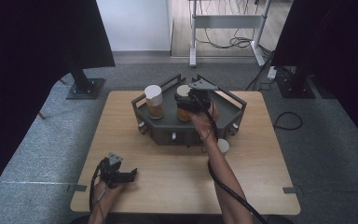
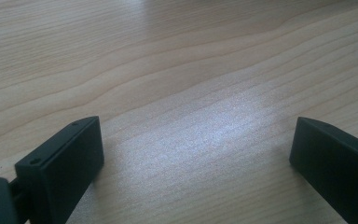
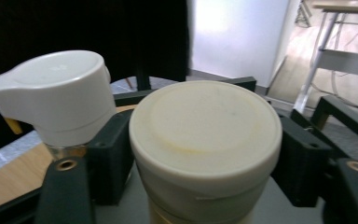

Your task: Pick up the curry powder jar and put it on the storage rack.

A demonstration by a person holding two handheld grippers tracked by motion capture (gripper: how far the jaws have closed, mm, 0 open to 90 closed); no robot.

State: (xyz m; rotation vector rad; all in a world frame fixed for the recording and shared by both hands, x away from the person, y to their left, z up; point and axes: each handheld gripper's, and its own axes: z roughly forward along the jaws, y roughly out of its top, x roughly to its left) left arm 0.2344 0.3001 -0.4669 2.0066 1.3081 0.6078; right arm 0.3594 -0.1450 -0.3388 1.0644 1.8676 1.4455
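The cream-lidded jar (image 3: 205, 140) is flanked, seemingly unpinched, by the right gripper (image 3: 205, 158) fingers; left gripper (image 2: 196, 158) fingers are spread over the table (image 2: 177, 70).

A cream-lidded jar (image 3: 205, 140) of amber contents is stood upright in the dark tray (image 1: 223, 122), between the jaws of the right tool (image 3: 200, 154). Whether it is touched by the pads cannot be told.

Two jars (image 1: 153, 101) (image 1: 183, 103), one tray (image 1: 168, 127), one loose lid (image 1: 223, 145)
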